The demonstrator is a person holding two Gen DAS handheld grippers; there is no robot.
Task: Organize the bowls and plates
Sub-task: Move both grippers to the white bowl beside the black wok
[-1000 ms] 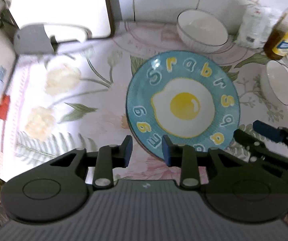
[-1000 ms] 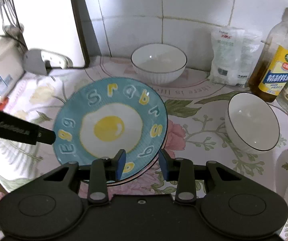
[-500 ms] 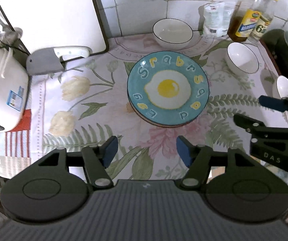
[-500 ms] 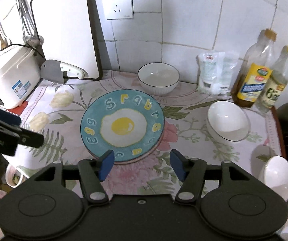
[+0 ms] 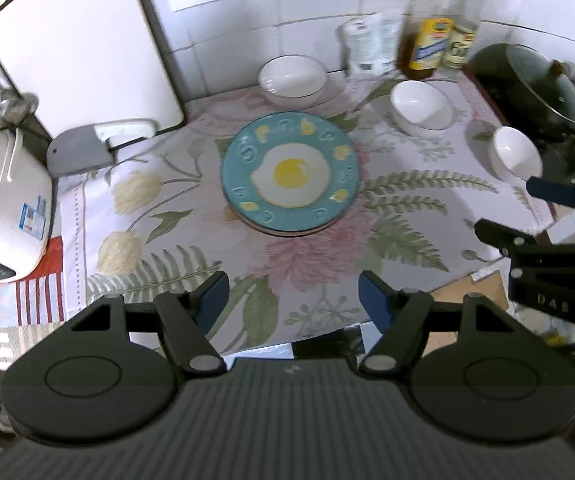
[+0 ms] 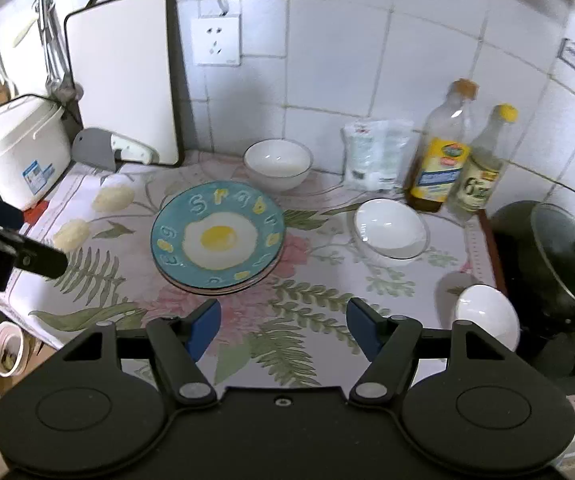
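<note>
Glossy round teal egg plate lies flat; both tools, left tool and right tool, opening, empty.

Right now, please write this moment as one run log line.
left tool: opening, empty | right tool: opening, empty | egg plate: stacked on table | white bowls: three, separate, not stacked

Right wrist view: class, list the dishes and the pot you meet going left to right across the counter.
Blue egg plate → bowl by the wall → bowl near the bottles → bowl near the counter's edge → dark lidded pot.
</note>
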